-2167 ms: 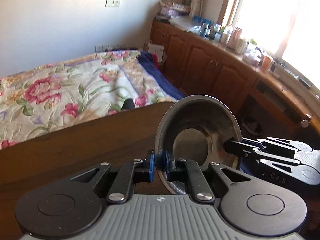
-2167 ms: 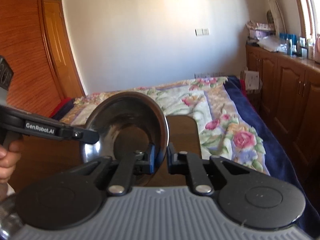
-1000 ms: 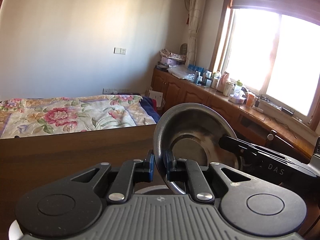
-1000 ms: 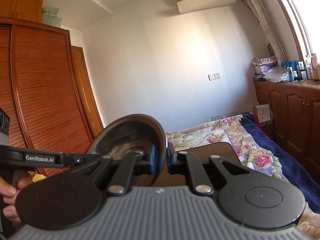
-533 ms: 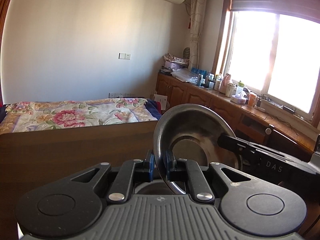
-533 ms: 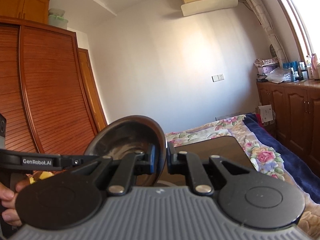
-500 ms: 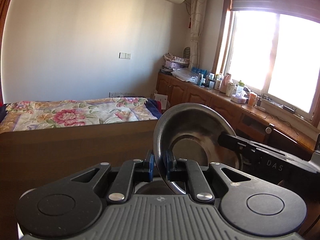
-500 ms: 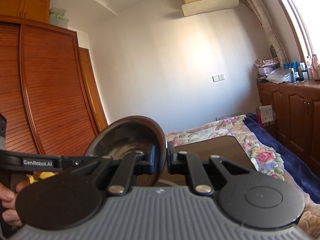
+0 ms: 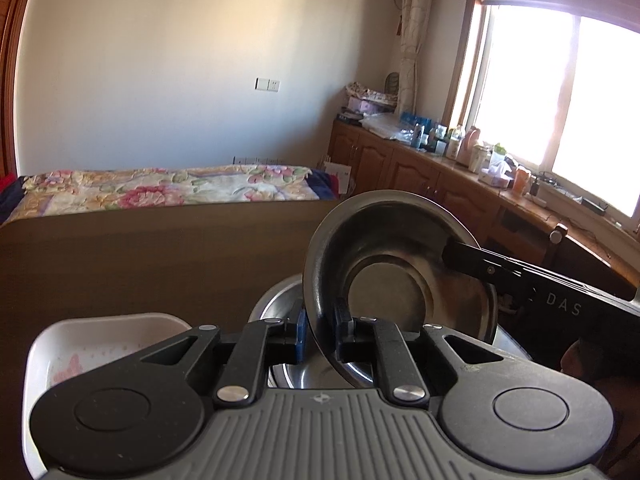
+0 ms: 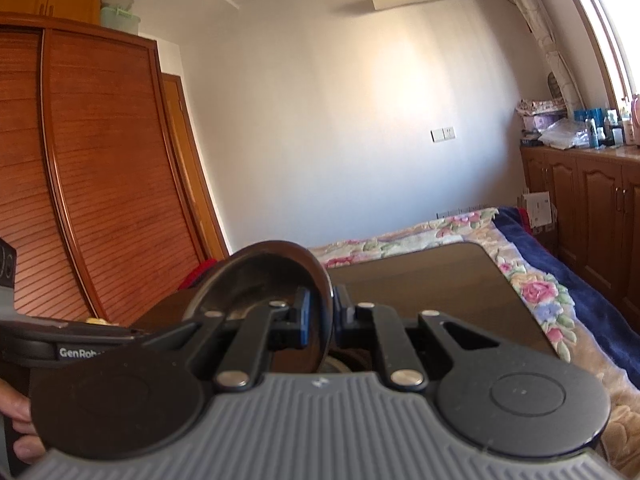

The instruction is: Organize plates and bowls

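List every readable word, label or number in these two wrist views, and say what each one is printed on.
"DAS": on the black body of the right gripper, seen in the left wrist view.
"GenRob", cut off by the near gripper: on the black body of the left gripper, seen in the right wrist view.
Labels on the counter bottles: too small to read.

We see a shallow steel bowl [image 9: 400,276] held nearly on edge, its dull, scuffed hollow facing right, the rim pinched on two opposite sides. It hangs just above a second steel bowl [image 9: 276,304], which sits upright on the brown bench [image 9: 140,264] beside a white tray [image 9: 108,324].
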`<action>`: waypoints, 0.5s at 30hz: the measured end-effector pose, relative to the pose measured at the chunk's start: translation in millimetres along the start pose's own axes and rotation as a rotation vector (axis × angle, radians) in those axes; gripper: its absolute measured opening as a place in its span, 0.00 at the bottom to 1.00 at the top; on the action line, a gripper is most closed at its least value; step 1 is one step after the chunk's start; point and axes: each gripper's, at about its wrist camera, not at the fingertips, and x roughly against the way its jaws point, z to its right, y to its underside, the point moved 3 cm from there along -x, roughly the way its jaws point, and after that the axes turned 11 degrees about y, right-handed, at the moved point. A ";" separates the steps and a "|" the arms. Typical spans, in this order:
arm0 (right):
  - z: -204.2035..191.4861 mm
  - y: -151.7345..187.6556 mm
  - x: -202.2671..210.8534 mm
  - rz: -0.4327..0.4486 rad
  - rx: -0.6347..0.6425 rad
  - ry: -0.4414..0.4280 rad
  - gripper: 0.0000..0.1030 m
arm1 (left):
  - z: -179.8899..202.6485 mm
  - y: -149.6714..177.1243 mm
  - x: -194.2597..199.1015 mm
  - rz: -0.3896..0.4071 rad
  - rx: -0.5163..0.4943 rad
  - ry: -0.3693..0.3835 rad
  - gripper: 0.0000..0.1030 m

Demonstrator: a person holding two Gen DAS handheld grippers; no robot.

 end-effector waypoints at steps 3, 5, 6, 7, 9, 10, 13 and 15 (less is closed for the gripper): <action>-0.9 6.4 -3.8 -0.025 0.006 0.004 0.13 | -4.8 5.6 -2.5 -0.013 0.012 -0.006 0.15; -3.0 9.5 -3.5 -0.034 0.014 0.007 0.13 | -6.0 7.2 -4.2 -0.019 0.016 -0.009 0.15; -3.1 10.4 -3.7 -0.038 0.017 0.010 0.13 | -6.6 9.1 -4.0 -0.020 0.017 -0.009 0.15; -3.2 11.2 -3.7 -0.042 0.019 0.012 0.13 | -7.5 10.3 -4.0 -0.023 0.018 -0.010 0.15; -4.6 11.7 -4.4 -0.052 0.025 0.015 0.13 | -7.1 11.8 -5.2 -0.031 0.011 -0.016 0.15; -5.4 11.9 -4.8 -0.057 0.029 0.018 0.13 | -7.0 12.8 -5.7 -0.034 0.007 -0.019 0.15; -8.1 14.4 -6.2 -0.070 0.054 0.030 0.13 | -4.2 16.3 -8.8 -0.047 -0.012 -0.035 0.15; -9.4 16.6 -8.0 -0.081 0.068 0.035 0.13 | -2.8 18.0 -10.7 -0.050 -0.041 -0.061 0.15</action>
